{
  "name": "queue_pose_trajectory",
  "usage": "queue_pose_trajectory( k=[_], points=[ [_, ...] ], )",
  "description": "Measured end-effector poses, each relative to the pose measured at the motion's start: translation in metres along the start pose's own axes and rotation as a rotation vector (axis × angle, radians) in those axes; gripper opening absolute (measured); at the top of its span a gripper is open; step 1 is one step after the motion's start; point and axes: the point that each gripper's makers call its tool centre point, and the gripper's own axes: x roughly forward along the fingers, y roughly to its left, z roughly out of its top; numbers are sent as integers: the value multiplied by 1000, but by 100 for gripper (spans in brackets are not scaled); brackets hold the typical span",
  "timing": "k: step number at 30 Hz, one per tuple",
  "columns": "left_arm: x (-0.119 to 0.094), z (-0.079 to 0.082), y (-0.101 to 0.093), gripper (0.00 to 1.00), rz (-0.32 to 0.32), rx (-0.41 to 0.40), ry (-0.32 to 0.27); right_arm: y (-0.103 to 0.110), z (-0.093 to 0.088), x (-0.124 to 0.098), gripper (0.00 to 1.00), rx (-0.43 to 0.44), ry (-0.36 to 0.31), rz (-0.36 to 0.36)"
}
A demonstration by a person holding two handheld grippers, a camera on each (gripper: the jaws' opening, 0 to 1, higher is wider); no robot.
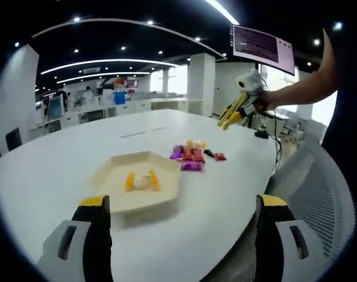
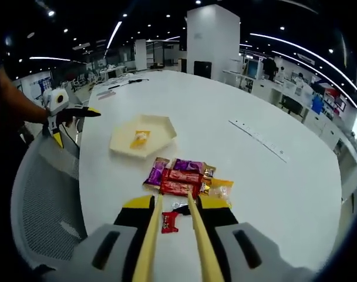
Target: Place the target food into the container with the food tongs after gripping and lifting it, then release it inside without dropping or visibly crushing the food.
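Note:
A cream hexagonal tray sits on the white table, with a yellow-wrapped food piece inside it. Beside it lies a pile of snack packets. My left gripper stands open just short of the tray, nothing between its jaws; it appears at the table's left edge. My right gripper is shut on yellow food tongs, whose tips stand apart over a small red packet. A hand holds this gripper raised beyond the pile.
The white table is rounded, with a grey mesh chair at its near edge. A black cable lies near the far edge. A monitor hangs behind. Desks stand farther back.

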Motion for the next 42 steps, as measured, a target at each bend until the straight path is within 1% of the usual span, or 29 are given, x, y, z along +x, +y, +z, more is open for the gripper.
queue_pose_trajectory(
  k=[5, 13, 19, 24, 27, 33, 36, 38, 42],
  points=[
    [0, -2, 0, 99, 1, -2, 10, 2, -7, 4, 27, 24, -6, 4],
    [0, -3, 1, 99, 7, 3, 20, 6, -20, 16, 26, 17, 14, 11],
    [1, -3, 1, 99, 9, 5, 23, 9, -34, 27, 26, 13, 37, 21],
    [1, -4, 1, 99, 9, 2, 28, 10, -39, 33, 26, 20, 45, 30],
    [1, -5, 1, 99, 8, 2, 29, 11, -44, 39, 26, 23, 57, 37],
    [1, -5, 1, 99, 9, 2, 31, 17, -61, 49, 26, 30, 95, 43],
    [1, -5, 1, 99, 9, 0, 31, 20, -66, 52, 26, 41, 107, 50],
    [1, -6, 1, 99, 8, 0, 34, 19, -69, 54, 25, 31, 120, 36],
    [1, -7, 2, 99, 9, -2, 34, 21, -76, 58, 25, 4, 154, 37]
  ],
)
